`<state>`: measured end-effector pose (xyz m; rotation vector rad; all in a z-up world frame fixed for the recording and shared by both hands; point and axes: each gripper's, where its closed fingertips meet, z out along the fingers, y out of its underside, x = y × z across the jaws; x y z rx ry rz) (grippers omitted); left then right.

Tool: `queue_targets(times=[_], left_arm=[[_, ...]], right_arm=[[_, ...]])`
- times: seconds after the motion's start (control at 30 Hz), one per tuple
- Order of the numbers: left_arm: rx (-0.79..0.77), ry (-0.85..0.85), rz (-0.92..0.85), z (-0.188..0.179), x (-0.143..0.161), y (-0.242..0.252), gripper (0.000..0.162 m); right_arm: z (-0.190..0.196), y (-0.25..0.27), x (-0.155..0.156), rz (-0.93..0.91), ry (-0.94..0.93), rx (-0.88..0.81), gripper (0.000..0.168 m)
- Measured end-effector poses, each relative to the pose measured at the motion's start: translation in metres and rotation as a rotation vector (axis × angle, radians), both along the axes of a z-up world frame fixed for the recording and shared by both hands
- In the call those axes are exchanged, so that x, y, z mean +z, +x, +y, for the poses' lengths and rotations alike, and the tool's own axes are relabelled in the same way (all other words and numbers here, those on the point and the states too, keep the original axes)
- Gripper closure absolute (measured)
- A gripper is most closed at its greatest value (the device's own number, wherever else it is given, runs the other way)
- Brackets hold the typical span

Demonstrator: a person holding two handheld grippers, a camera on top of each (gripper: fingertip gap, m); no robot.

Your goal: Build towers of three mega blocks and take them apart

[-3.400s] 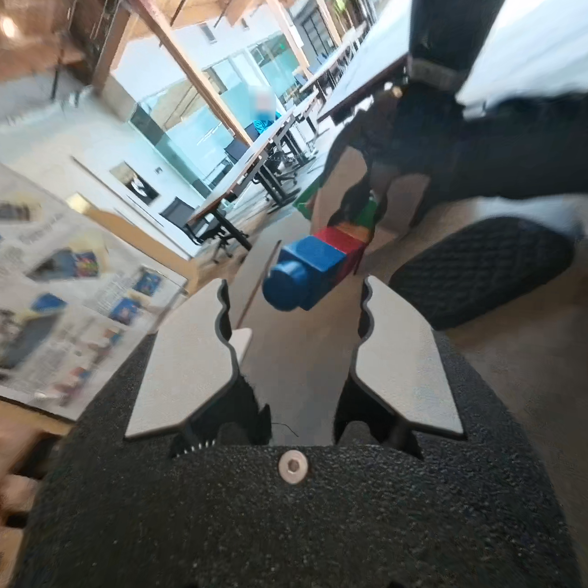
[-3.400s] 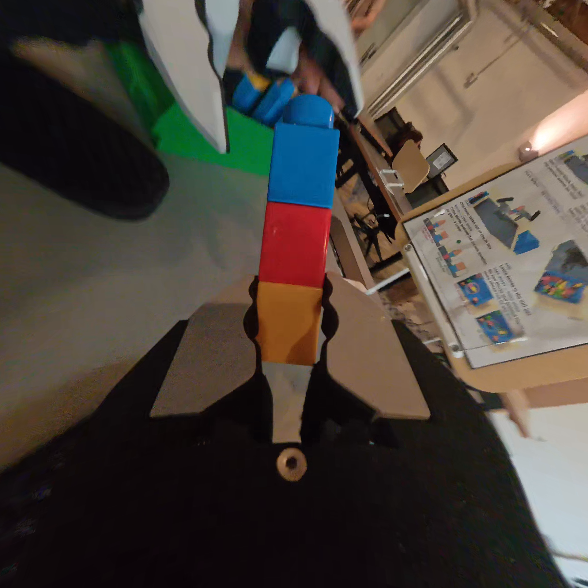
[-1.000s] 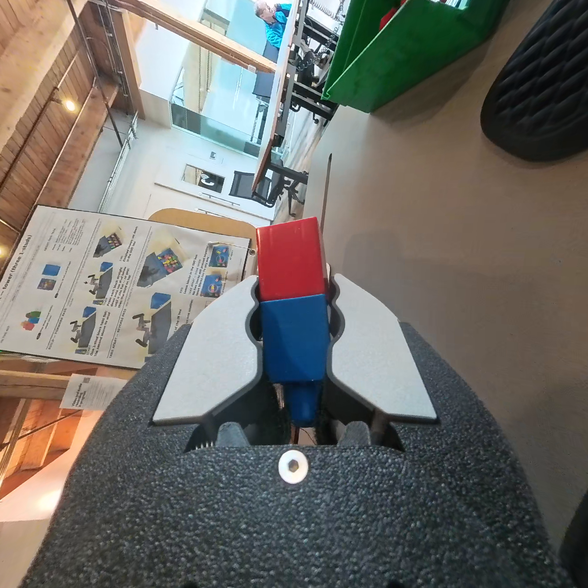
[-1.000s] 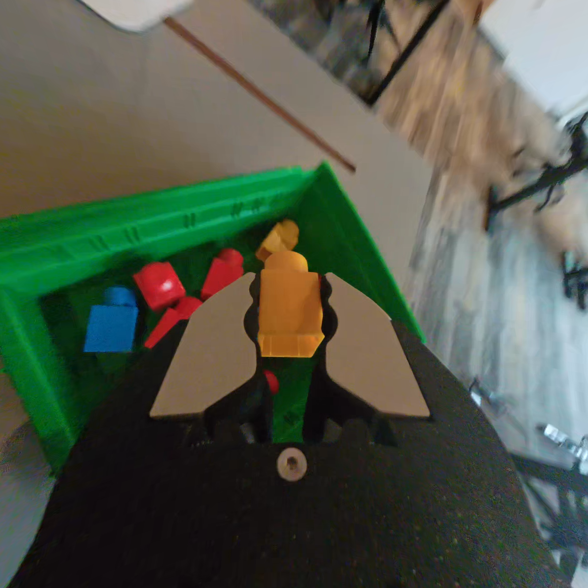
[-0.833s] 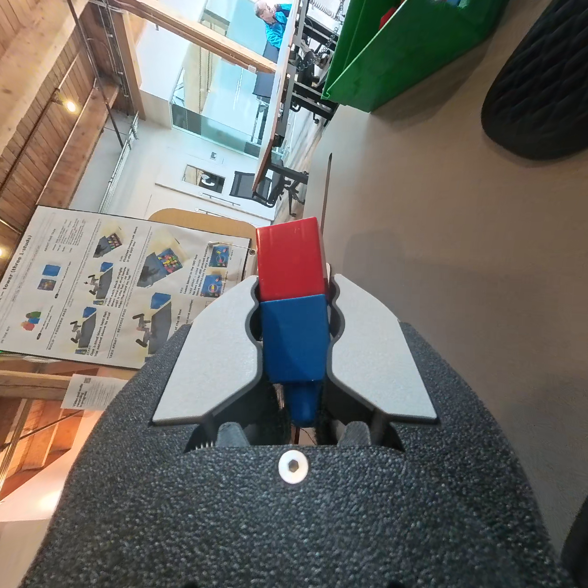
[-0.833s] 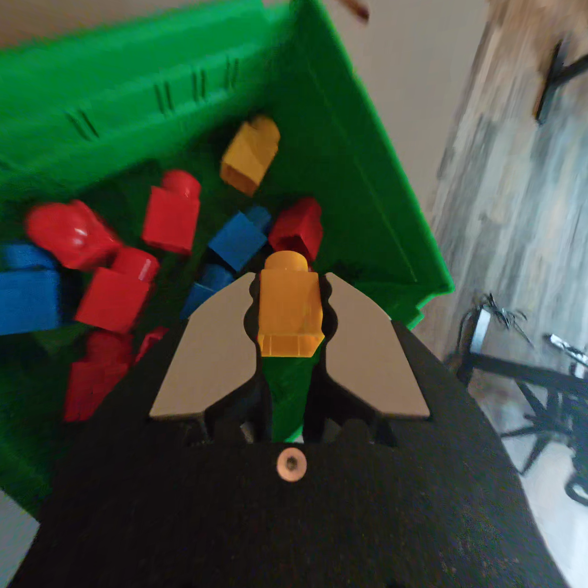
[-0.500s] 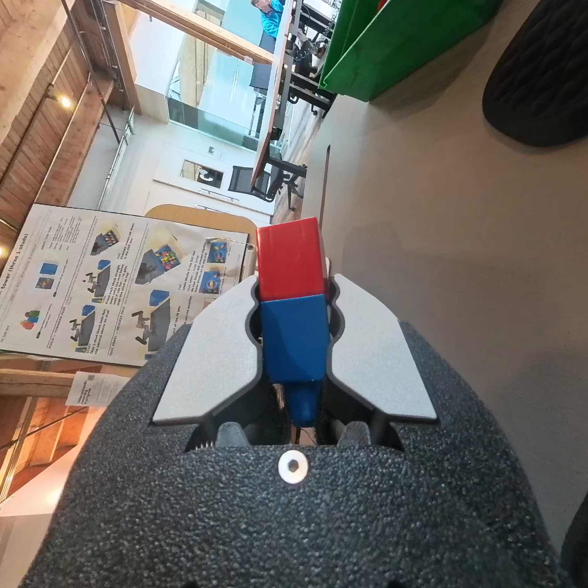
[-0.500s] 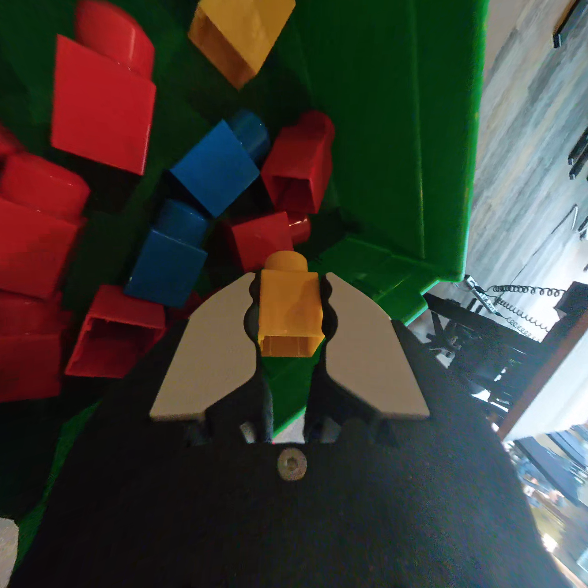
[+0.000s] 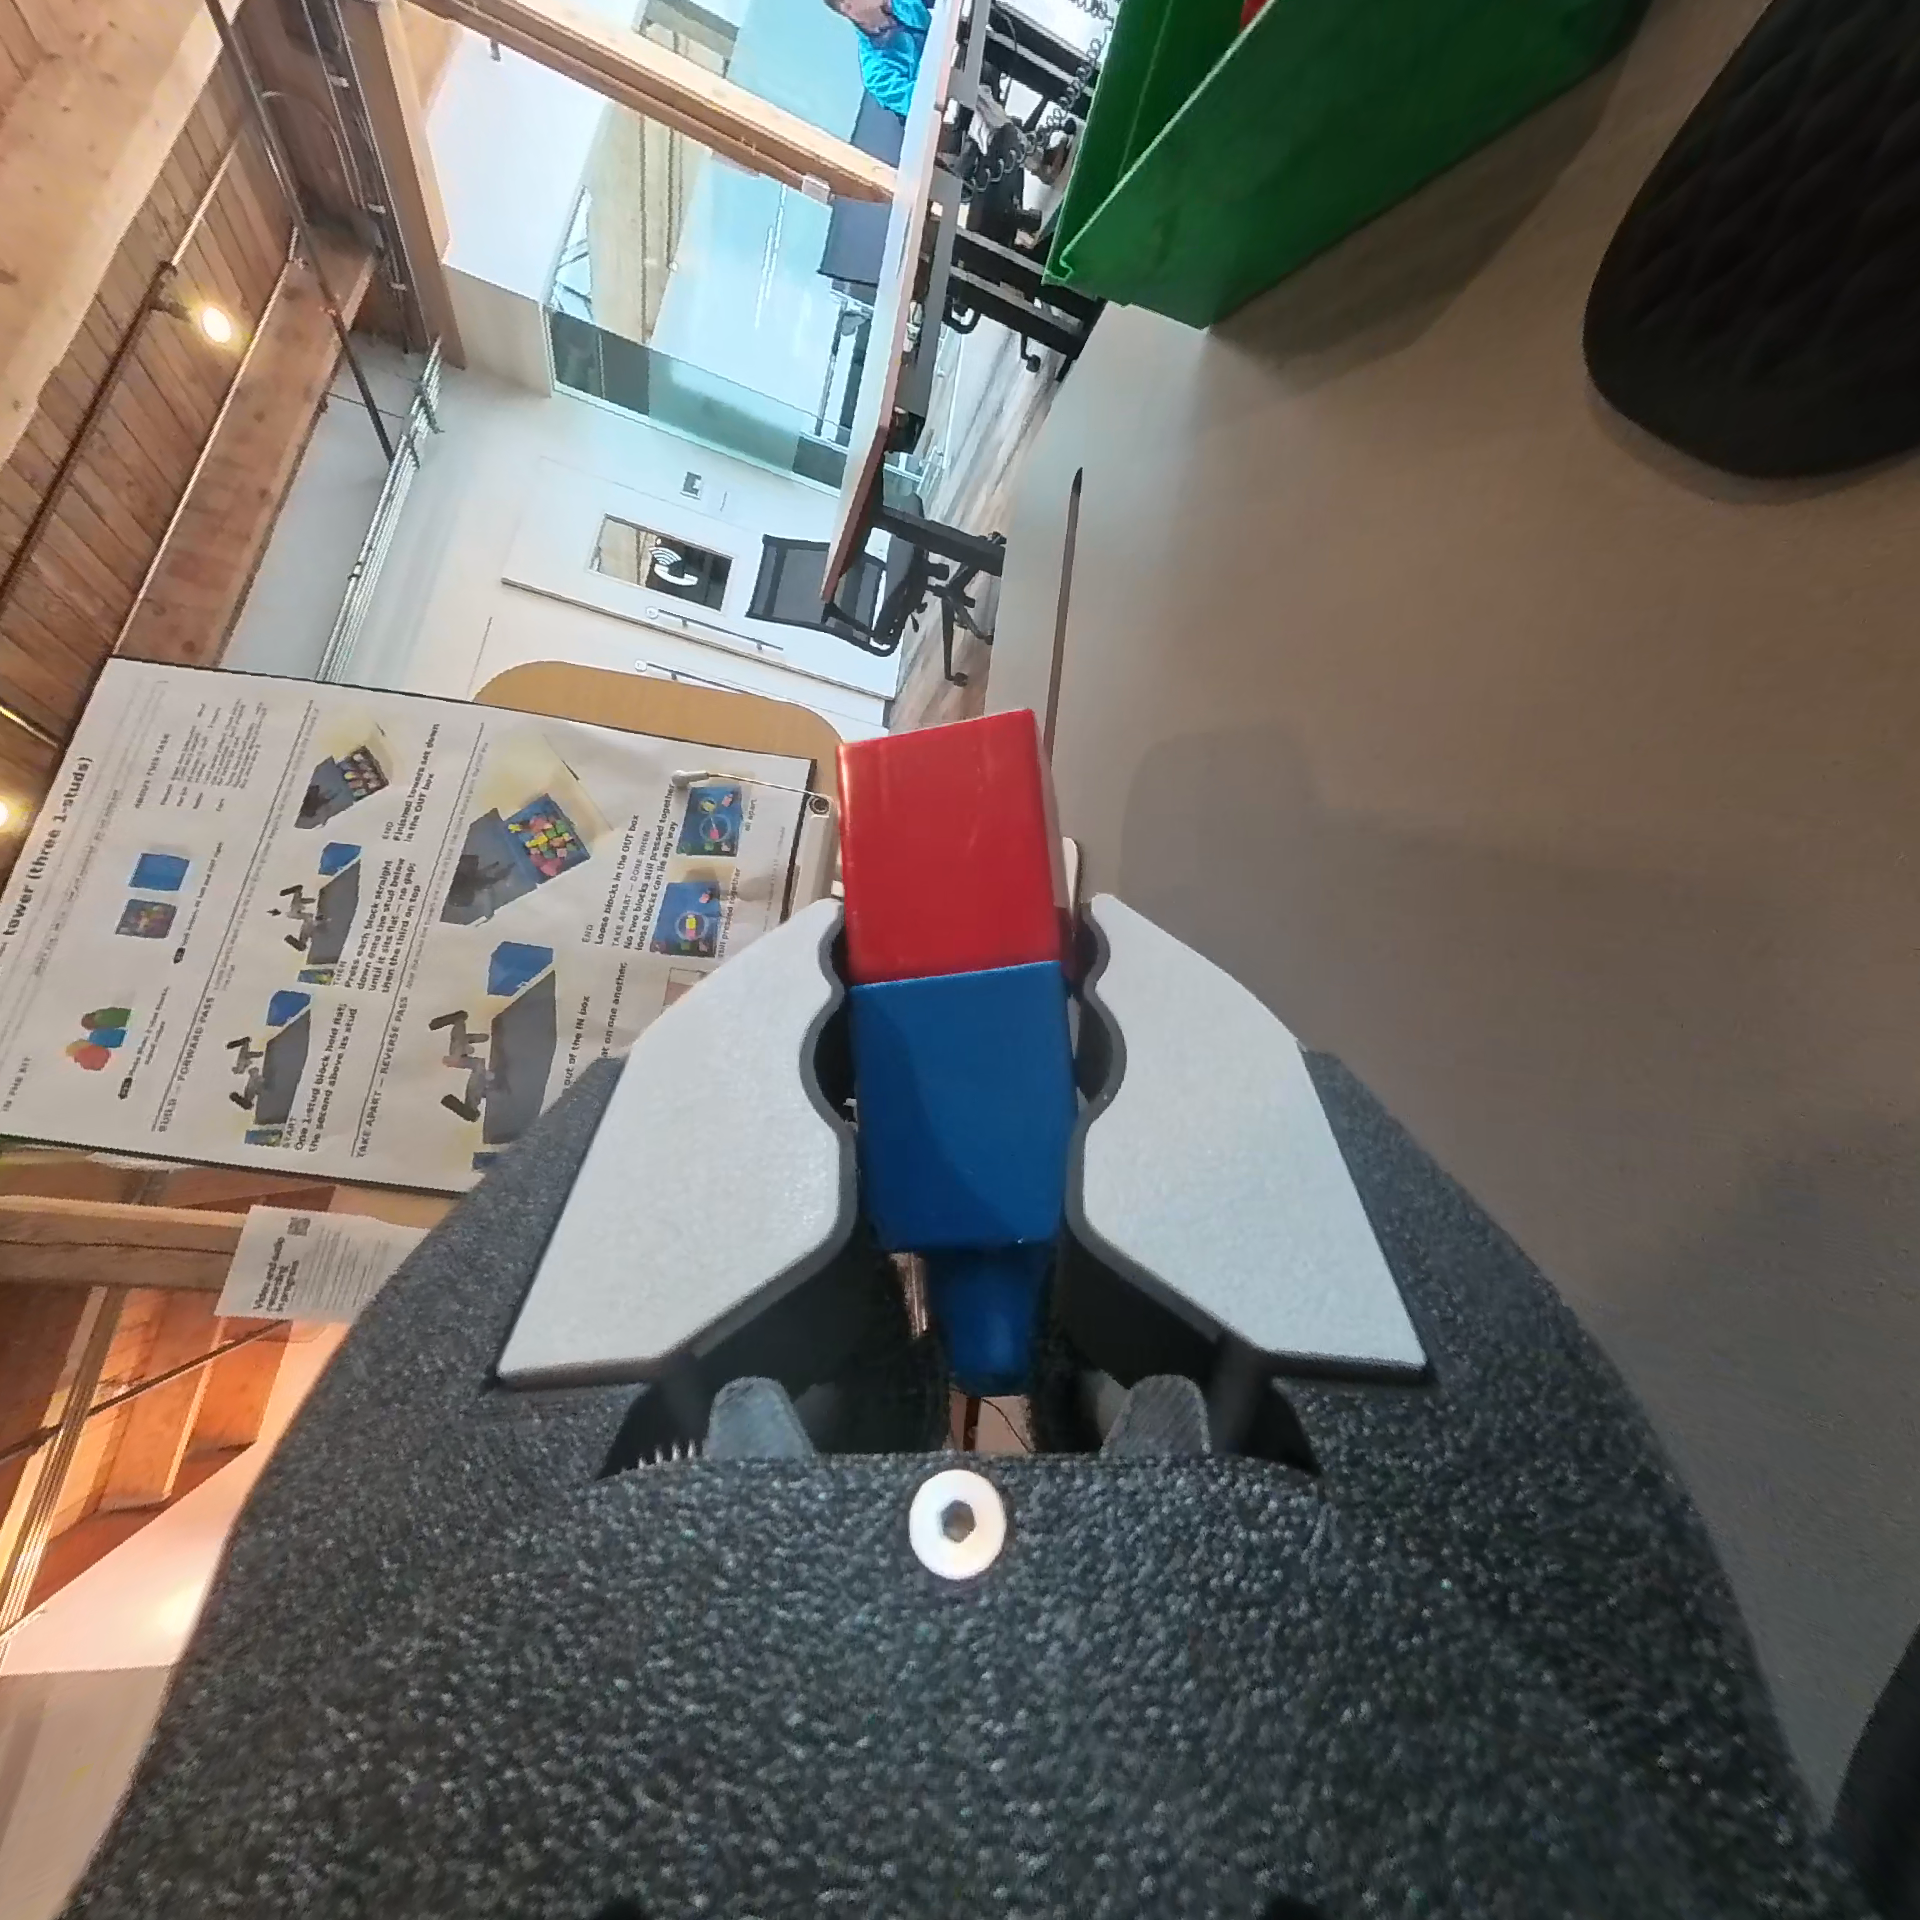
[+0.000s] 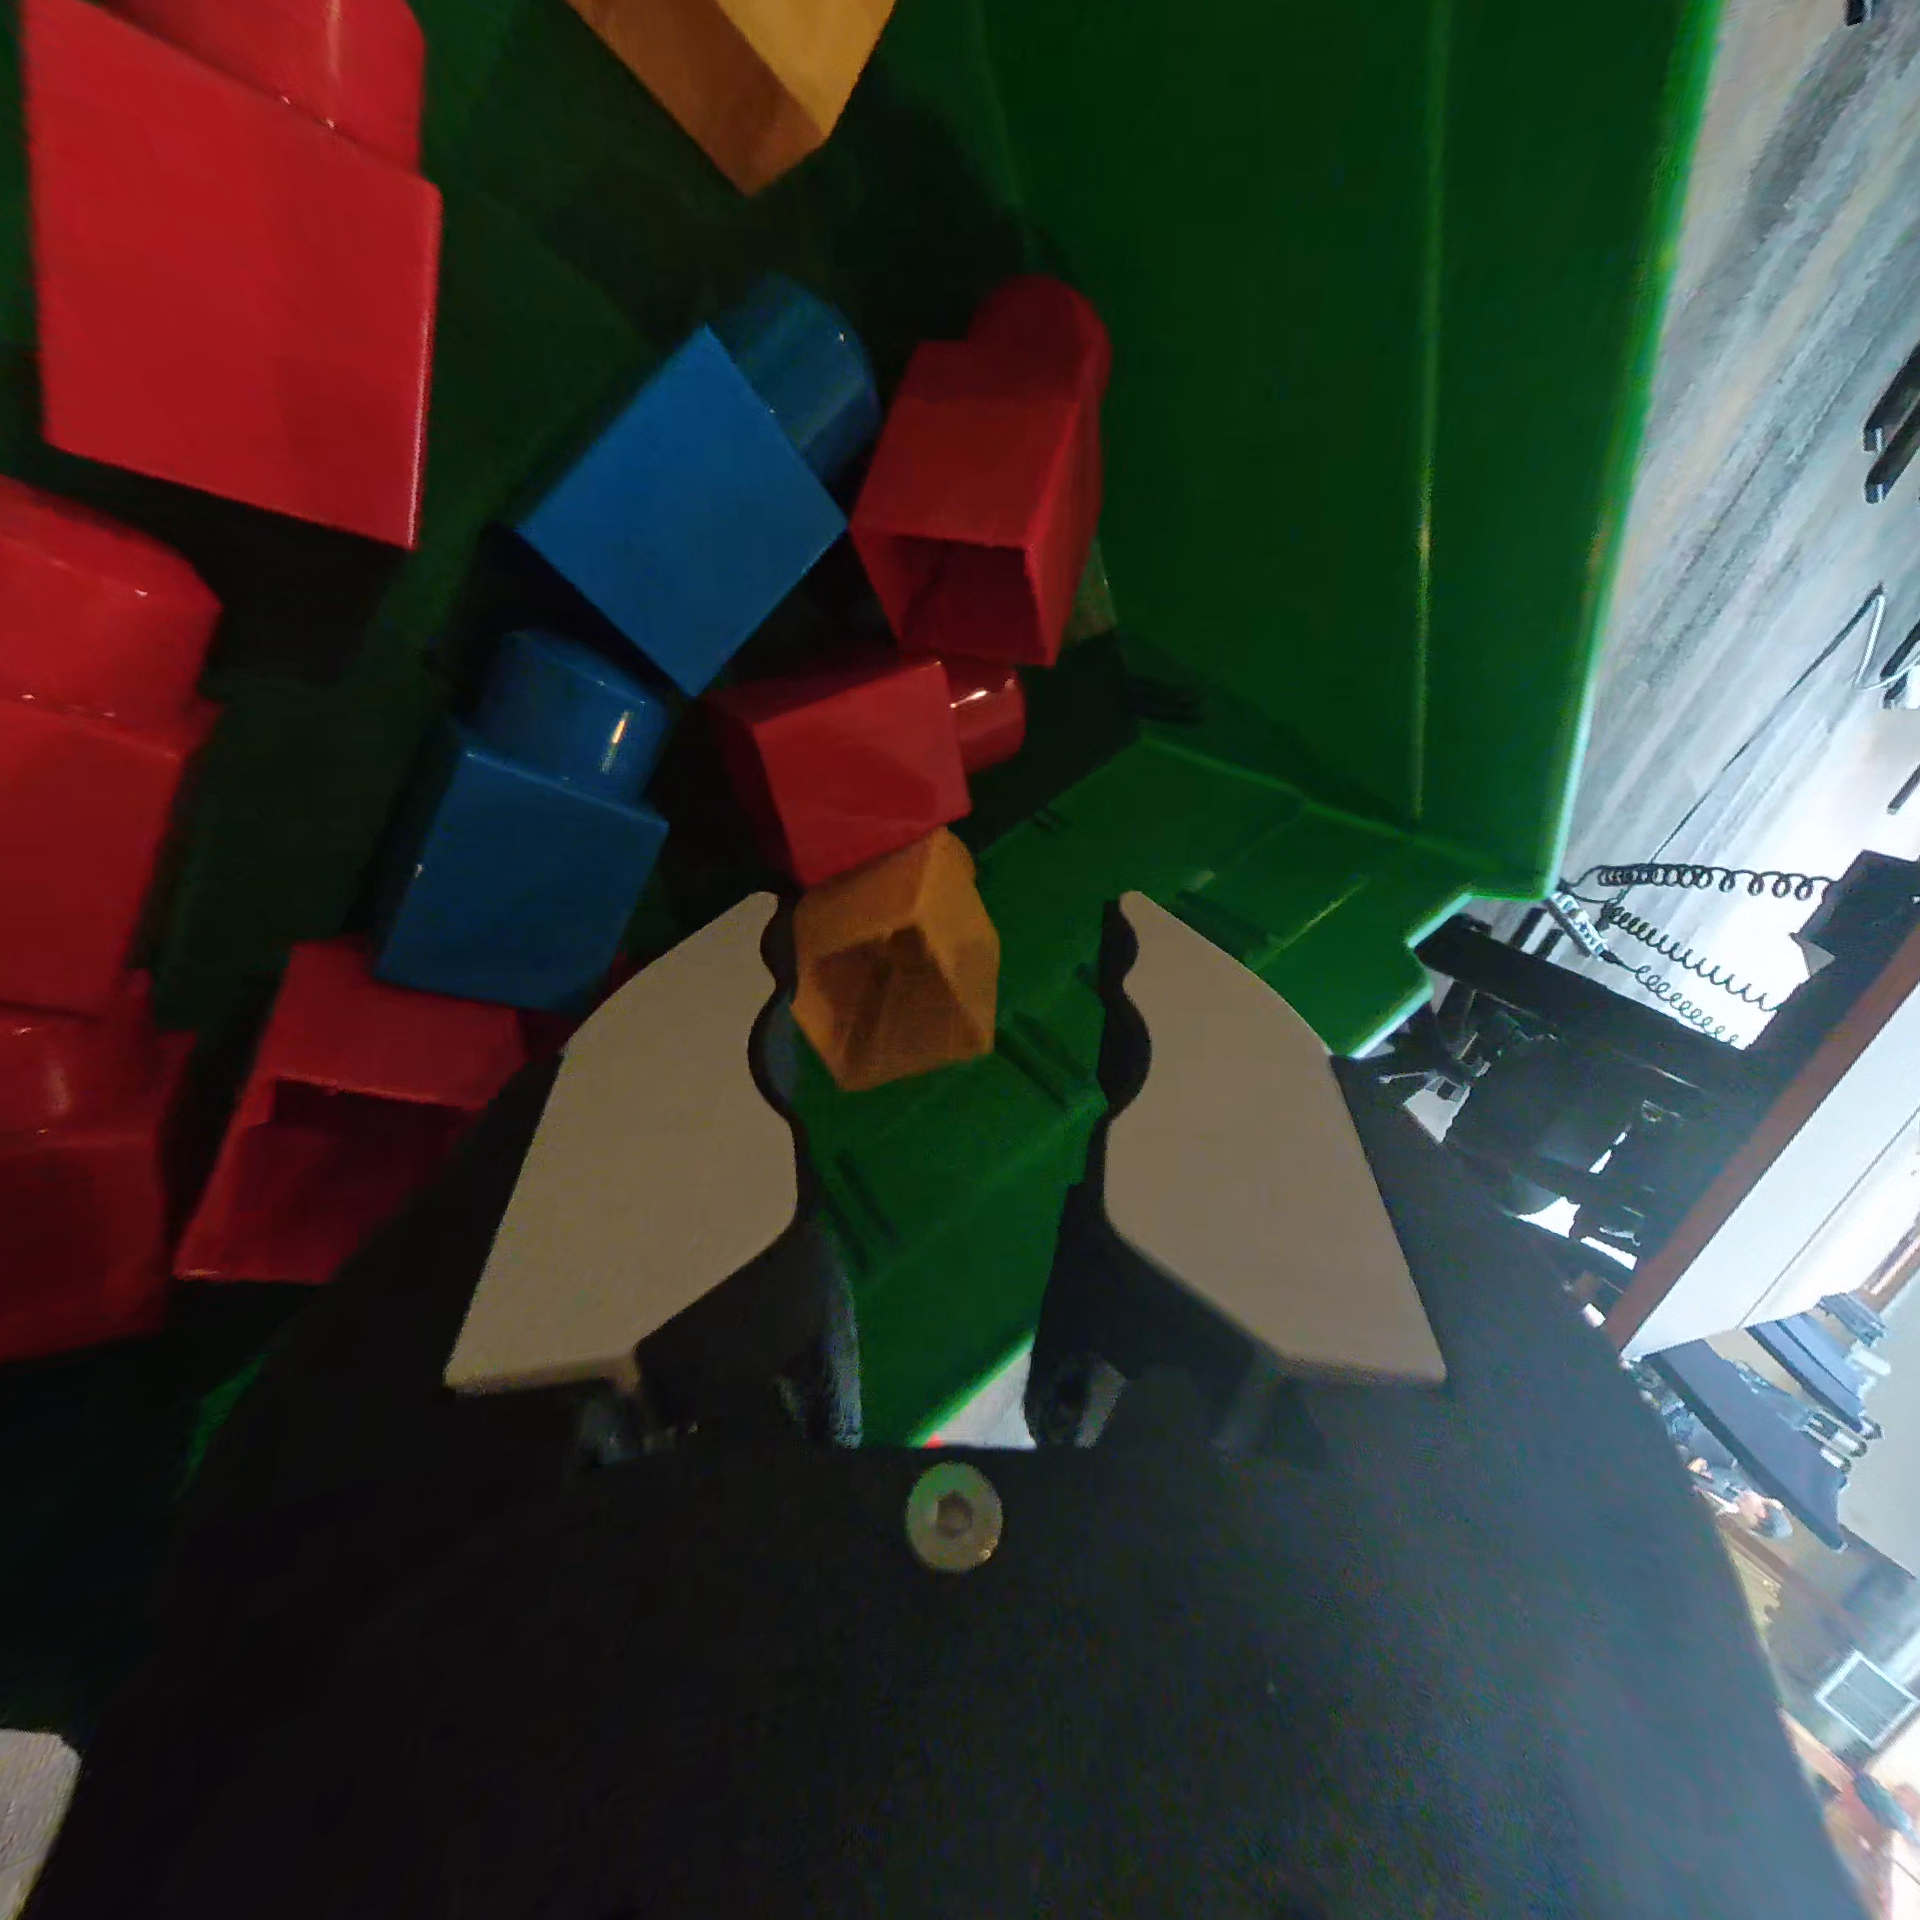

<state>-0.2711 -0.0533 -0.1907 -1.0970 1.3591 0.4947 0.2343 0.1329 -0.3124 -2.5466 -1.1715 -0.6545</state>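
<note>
The work surface is a plain grey tabletop (image 9: 1455, 935) in an open office; a printed instruction sheet (image 9: 364, 935) stands beyond the claw's left side.

**Left claw.** The left gripper (image 9: 961, 1049) is clamped on a blue single-stud plastic block (image 9: 961, 1101), with a red single-stud plastic block (image 9: 945, 842) pressed onto it. The pair's long axis runs straight out along the fingers. The blue stud points back toward the claw's base; the red block projects past the fingertips, with its hollow end judged to face outward. Ahead and to the right stands the outer wall of a green plastic bin (image 9: 1299, 177).

**Right claw.** The right gripper (image 10: 945, 997) stands with its jaws spread and grips nothing. An orange single-stud plastic block (image 10: 894, 977) lies just ahead between the fingertips, apart from both, tilted, hollow underside toward the camera — it rests inside the green bin's near corner (image 10: 1247, 831). Farther out lie loose red blocks (image 10: 852, 758) and blue blocks (image 10: 520, 831).

**Handling (judgement).**
- Blocks appear rigid, hollow, light and glossy — liable to slip under a shallow pinch.
- Grip across two flat opposite side walls, not the stud.
- To separate the pair, take hold of the red block's side walls and pull along the long axis.
</note>
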Motion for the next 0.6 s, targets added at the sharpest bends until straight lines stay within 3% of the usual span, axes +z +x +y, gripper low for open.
queue_targets(times=[0.17,0.33,0.43,0.6], left_arm=[[0.002,-0.017,-0.004,0.001,-0.004,0.0,0.123],[-0.009,-0.034,-0.027,0.001,-0.005,0.001,0.123],[-0.012,-0.045,-0.03,0.002,-0.007,0.003,0.123],[-0.023,-0.064,-0.038,0.002,-0.01,0.005,0.123]], right_arm=[[0.005,-0.011,0.033,0.062,0.143,0.027,0.108],[-0.002,-0.064,0.082,0.218,0.308,0.194,0.098],[-0.019,-0.126,0.115,0.389,0.406,0.399,0.096],[-0.082,-0.245,0.158,0.666,0.485,0.851,0.093]])
